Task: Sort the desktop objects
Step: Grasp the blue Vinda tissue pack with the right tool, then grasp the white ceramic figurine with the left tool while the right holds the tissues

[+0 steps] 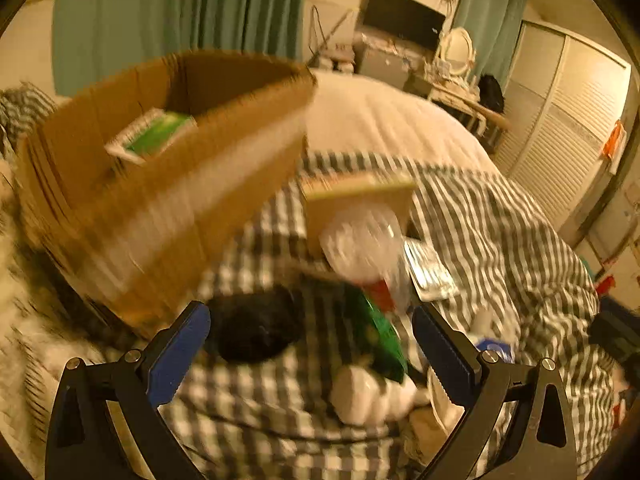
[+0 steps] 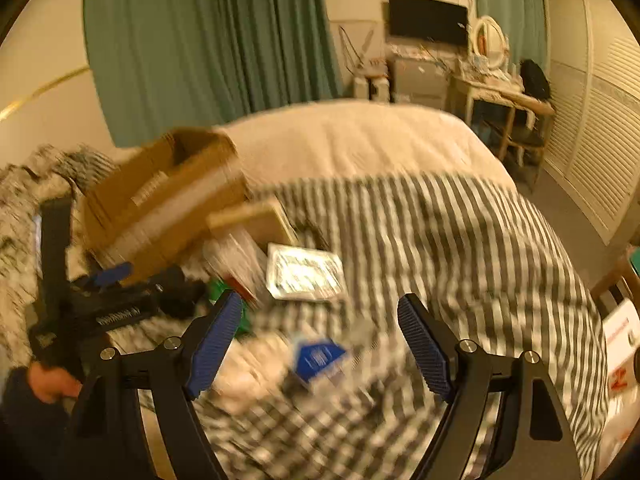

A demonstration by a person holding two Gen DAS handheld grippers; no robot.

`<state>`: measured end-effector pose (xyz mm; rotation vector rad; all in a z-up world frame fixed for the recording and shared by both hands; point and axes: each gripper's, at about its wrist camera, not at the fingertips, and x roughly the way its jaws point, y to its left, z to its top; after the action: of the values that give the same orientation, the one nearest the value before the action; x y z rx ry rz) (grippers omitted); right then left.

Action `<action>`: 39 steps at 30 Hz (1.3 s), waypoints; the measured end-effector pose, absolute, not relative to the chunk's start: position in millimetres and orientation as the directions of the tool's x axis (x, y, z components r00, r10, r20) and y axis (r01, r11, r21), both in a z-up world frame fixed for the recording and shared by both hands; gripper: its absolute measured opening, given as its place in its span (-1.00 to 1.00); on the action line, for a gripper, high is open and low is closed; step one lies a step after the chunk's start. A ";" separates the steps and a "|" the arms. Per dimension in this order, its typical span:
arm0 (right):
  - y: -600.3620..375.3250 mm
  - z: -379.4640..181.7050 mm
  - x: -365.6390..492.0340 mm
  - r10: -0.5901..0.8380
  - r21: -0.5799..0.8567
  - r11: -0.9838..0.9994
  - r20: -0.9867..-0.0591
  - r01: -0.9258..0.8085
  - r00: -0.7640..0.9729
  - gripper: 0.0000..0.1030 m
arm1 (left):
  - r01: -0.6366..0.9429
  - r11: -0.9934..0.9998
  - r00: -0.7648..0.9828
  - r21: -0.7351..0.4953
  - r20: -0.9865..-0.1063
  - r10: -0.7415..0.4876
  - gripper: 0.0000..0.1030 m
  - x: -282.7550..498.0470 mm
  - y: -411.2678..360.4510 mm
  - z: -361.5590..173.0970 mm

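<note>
Loose objects lie blurred on a grey-and-white striped blanket (image 1: 500, 220). My left gripper (image 1: 310, 312) is open with nothing between its blue pads. It hovers over a black object (image 1: 252, 324), a green packet (image 1: 380, 336) and a white crumpled thing (image 1: 368, 396). Beyond them are a clear plastic bottle (image 1: 360, 240) and a small tan box (image 1: 360, 196). An open cardboard box (image 1: 160, 200) at the left holds a green-and-white packet (image 1: 152, 136). My right gripper (image 2: 320, 300) is open and empty above a blue packet (image 2: 320, 360). A silvery flat pack (image 2: 306, 272) lies just beyond it.
The blanket covers a bed with a pale mattress (image 2: 360, 140) behind it. In the right wrist view a hand (image 2: 48, 384) holds the left gripper beside the cardboard box (image 2: 160, 200). Green curtains (image 2: 200, 40), a monitor (image 2: 428, 14) and louvred doors (image 2: 600, 120) line the room.
</note>
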<state>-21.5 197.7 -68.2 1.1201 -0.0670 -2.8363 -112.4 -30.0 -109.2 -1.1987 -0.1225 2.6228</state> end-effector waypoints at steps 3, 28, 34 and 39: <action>204.1 -98.4 -23.3 -0.045 0.027 -0.999 -0.725 0.037 -0.687 0.54 | -0.243 -0.957 -0.607 -0.157 -0.745 0.276 1.00 -108.1 -17.9 -122.1; 165.1 -182.3 -67.3 -0.116 -0.058 -0.933 -0.886 0.356 -0.449 0.08 | -0.500 -0.862 -0.373 -0.082 -0.878 0.300 1.00 -102.1 18.9 -165.7; 171.6 -157.7 -47.2 -0.028 -0.147 -0.957 -0.814 0.252 -0.580 0.04 | -0.564 -0.822 -0.361 -0.077 -0.873 0.329 0.86 -98.5 30.8 -169.6; 191.1 -148.3 -41.4 -0.064 -0.057 -0.981 -0.804 0.185 -0.590 0.05 | -0.581 -0.801 -0.330 -0.144 -0.858 0.394 0.55 -100.0 26.2 -166.2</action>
<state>-41.4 191.1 -148.3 1.3450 0.2030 -2.6753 -100.0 26.2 -166.2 -1.3111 0.2508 2.1494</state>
